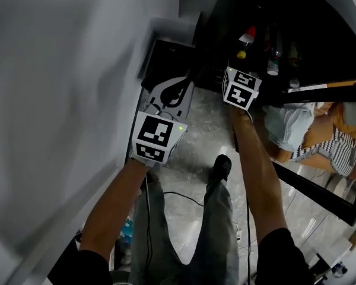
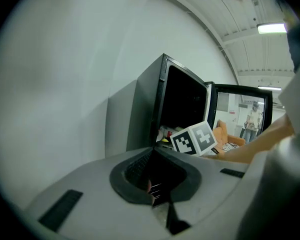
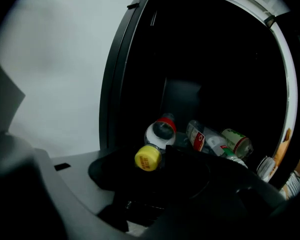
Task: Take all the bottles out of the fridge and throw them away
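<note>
Left gripper (image 2: pixel 156 152): pressed together, empty, beside wall (image 2: pixel 65 84).
Right gripper (image 3: pixel 160 165): spread, facing yellow-capped bottle (image 3: pixel 147 158).
Fridge (image 3: pixel 121 74): open, red-capped bottle (image 3: pixel 161 130) just behind.

The fridge (image 2: pixel 145 115) had a smooth, dark casing with a dull sheen. Inside it lay bottles (image 3: pixel 206 137) of clear, glossy plastic, one with a matt yellow plastic cap (image 3: pixel 148 158). In front of it, the floor (image 1: pixel 197 142) looked like polished, veined stone.
</note>
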Demonstrator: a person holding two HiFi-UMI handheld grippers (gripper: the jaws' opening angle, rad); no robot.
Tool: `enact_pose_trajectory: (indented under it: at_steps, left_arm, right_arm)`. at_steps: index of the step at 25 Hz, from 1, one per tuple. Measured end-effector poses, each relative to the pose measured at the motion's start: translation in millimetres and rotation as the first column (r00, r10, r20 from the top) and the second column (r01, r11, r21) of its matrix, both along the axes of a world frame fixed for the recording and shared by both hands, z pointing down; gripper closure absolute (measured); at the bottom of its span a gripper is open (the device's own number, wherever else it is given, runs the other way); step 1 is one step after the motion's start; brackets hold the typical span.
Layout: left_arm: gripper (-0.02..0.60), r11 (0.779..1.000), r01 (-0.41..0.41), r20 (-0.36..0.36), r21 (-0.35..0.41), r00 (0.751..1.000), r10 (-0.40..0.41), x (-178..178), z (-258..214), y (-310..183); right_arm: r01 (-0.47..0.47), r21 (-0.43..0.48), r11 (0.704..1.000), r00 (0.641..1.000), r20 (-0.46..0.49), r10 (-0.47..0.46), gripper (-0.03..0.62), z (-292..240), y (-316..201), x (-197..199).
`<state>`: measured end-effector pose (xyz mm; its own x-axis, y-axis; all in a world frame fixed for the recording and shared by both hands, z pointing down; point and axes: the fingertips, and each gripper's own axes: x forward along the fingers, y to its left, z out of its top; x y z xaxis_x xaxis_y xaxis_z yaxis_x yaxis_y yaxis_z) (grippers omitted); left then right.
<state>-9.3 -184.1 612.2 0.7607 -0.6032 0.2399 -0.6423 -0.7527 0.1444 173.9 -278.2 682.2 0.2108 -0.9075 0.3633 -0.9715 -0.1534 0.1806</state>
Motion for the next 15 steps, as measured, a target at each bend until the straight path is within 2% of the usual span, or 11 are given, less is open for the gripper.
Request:
enact_pose_trajectory:
  at_steps: [4,8,15]
  left_arm:
    - [0.577,1.0,0.008,-0.001,-0.015,1.0,-0.008,-6,7,-1]
    - [0.577,1.0,0.013,0.007,-0.024,1.0,-0.012,-8,11,4]
    - [0.577,1.0,0.015,0.005,-0.009,1.0,-0.015,-4,-9,16]
  right_arm:
    - [-0.015,0.006,1.0,0.999,-0.052,0.015,0.437,-3,0,1]
    - [-0.013,0.021,1.0,0.998,-0.057,0.014,0.444,-10,9,2]
    - [0.011,0.056,0.998,0.999,-0.05,-0.008,0.447,-46,45,9]
